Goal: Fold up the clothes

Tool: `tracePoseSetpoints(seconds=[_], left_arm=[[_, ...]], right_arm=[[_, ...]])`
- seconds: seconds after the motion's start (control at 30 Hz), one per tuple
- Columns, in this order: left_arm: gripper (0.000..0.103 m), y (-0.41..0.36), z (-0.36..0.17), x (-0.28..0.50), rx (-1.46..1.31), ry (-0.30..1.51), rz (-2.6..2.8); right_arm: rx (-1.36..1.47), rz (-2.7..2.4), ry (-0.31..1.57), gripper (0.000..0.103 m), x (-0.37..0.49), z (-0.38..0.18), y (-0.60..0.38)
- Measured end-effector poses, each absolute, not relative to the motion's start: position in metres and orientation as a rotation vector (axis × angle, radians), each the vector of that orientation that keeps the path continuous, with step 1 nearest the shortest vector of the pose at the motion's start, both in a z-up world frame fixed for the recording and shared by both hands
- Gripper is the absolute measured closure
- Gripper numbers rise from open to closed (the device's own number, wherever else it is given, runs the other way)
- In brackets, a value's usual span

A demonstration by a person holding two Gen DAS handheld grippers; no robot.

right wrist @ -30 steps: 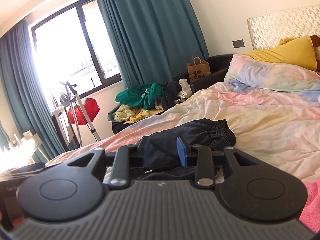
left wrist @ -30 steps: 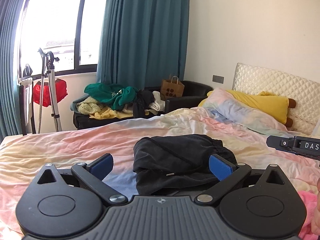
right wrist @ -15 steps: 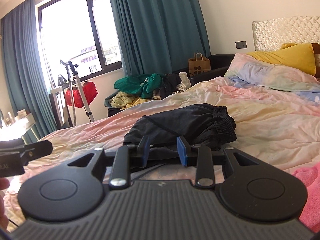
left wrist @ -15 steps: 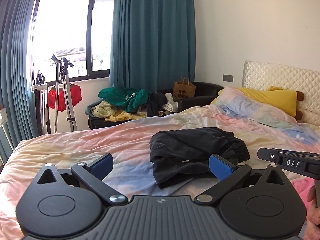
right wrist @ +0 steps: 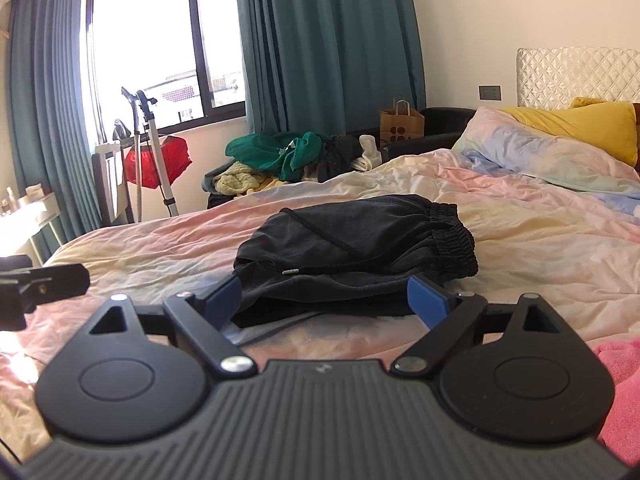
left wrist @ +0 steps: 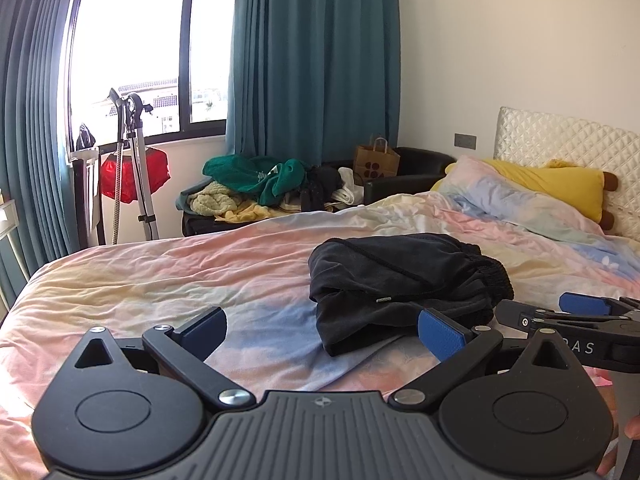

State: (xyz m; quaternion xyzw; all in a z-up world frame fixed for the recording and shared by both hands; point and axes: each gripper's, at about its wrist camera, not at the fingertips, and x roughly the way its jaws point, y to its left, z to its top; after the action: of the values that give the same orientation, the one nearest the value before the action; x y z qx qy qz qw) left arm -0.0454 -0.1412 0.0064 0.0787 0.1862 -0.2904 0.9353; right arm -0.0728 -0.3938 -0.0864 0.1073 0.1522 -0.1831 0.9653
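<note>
A folded pair of black shorts [left wrist: 404, 280] with an elastic waistband and drawstring lies on the pastel duvet [left wrist: 160, 280]; it also shows in the right wrist view [right wrist: 356, 248]. My left gripper [left wrist: 324, 330] is open and empty, just short of the shorts and a little to their left. My right gripper [right wrist: 326, 300] is open and empty, its fingers either side of the shorts' near edge. The right gripper shows at the right of the left wrist view [left wrist: 576, 312].
A pink garment [right wrist: 620, 392] lies at the near right of the bed. Pillows [left wrist: 532, 196] and a quilted headboard [left wrist: 568, 140] are at the far right. A pile of clothes [left wrist: 260, 188] sits on a bench beyond the bed, near a window.
The right gripper has opened from nearly shut. Both grippers have drawn back and risen a little from the shorts, which stay folded on the bed.
</note>
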Motion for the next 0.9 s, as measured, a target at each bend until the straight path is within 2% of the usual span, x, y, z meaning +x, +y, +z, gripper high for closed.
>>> tracePoseSetpoints(seconds=[0.3, 0.9], left_arm=[[0.000, -0.1422, -0.0002, -0.0448, 0.158, 0.389, -0.586], [0.000, -0.1376, -0.0041, -0.0436, 0.173, 0.391, -0.540]], right_arm=[[0.257, -0.409, 0.245, 0.011, -0.0822, -0.0853, -0.4015], [0.220, -0.401, 0.248, 0.011, -0.0792, -0.0866, -0.3941]])
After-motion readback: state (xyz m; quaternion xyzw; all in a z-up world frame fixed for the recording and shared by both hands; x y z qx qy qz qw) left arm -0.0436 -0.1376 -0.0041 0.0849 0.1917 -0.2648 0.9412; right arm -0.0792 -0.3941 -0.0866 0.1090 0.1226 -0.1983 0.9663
